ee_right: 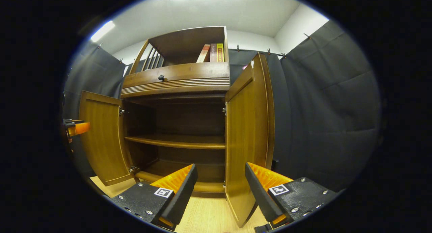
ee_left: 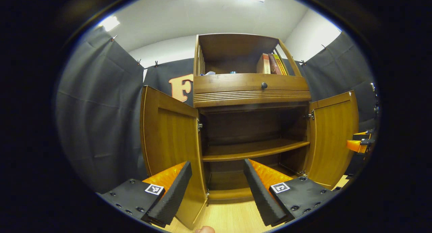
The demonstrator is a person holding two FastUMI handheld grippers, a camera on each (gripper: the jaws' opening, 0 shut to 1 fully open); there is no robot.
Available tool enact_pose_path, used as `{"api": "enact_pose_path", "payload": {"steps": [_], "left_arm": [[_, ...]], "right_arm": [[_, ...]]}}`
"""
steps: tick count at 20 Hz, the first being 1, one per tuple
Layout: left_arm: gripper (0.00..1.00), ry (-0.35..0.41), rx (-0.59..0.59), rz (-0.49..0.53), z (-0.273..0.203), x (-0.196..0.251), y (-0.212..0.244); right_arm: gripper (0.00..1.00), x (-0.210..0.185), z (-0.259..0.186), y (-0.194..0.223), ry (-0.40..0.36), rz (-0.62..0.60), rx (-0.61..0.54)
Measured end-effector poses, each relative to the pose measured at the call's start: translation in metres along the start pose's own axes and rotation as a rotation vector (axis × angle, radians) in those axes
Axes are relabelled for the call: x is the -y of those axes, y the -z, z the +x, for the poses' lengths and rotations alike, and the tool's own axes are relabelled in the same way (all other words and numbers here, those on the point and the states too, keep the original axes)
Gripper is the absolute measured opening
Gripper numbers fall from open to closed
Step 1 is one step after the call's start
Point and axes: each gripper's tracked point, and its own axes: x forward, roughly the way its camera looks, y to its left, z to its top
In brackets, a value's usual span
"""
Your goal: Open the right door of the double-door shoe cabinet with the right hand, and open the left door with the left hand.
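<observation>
Left claw spread wide, gripping nothing, aimed level at the shoe cabinet from low down near the wooden floor. Left door swung fully open, its free edge poking into the gap between the two fingers, not pinched though. Fingertip of the holding hand just peeking in at the bottom.

Right claw same deal: spread apart, empty, pointed at the cabinet with the open right door standing edge-on between its fingers. Can't tell if either finger actually touches the wood.

Beyond that: bare shelf inside, drawer with a dark knob above, few books up top.
</observation>
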Motion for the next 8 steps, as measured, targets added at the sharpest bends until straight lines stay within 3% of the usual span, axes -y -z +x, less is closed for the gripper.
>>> {"api": "enact_pose_path", "payload": {"steps": [8], "left_arm": [[0.99,0.016,0.012,0.029,-0.0059,0.0072,-0.0057]], "right_arm": [[0.88,-0.0039,0.0038,0.0012,-0.011,0.011,0.001]]}}
